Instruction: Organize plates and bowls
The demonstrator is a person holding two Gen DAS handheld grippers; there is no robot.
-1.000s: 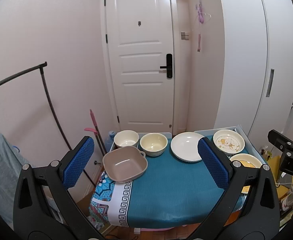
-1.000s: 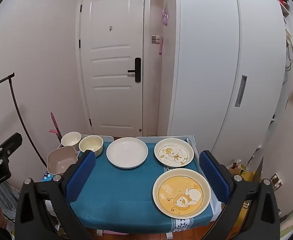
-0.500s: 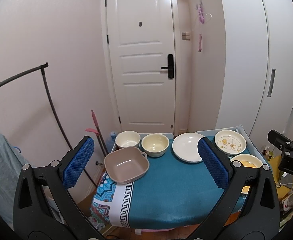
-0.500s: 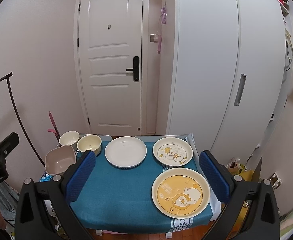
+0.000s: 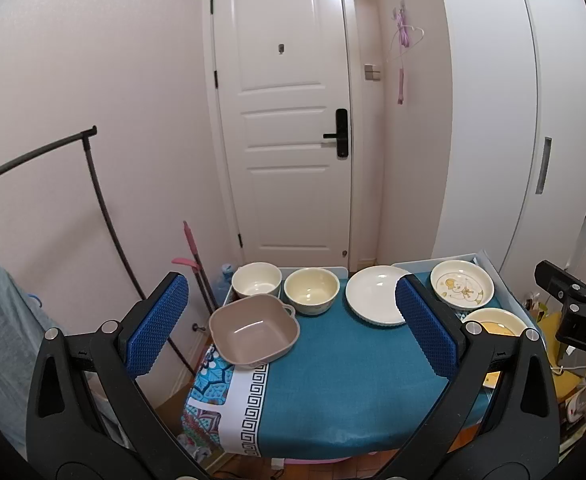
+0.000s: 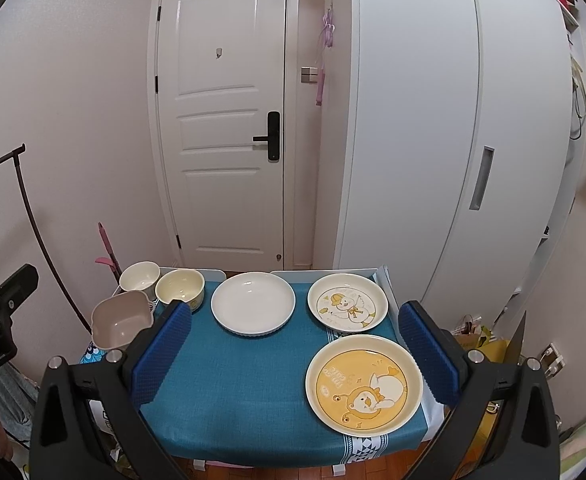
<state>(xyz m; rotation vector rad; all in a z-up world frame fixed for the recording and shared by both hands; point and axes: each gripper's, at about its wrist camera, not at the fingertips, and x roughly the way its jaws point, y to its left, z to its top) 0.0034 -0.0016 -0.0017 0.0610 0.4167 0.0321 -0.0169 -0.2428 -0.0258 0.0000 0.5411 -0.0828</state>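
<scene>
left gripper (image 5: 291, 322) jaws spread, square bowl (image 5: 254, 330) ahead between them; right gripper (image 6: 295, 354) jaws spread, yellow plate (image 6: 364, 386) between, untouched.

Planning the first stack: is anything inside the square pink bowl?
Nothing shows inside the square pink bowl; its floor is bare. The right view sees only part of its interior.

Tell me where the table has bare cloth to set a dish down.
The near middle of the teal tablecloth is bare, bordered by the plain white plate behind, the yellow plate on its right and the pink square bowl at far left. The back row is crowded: two round bowls, the white plate and the duck plate.
</scene>
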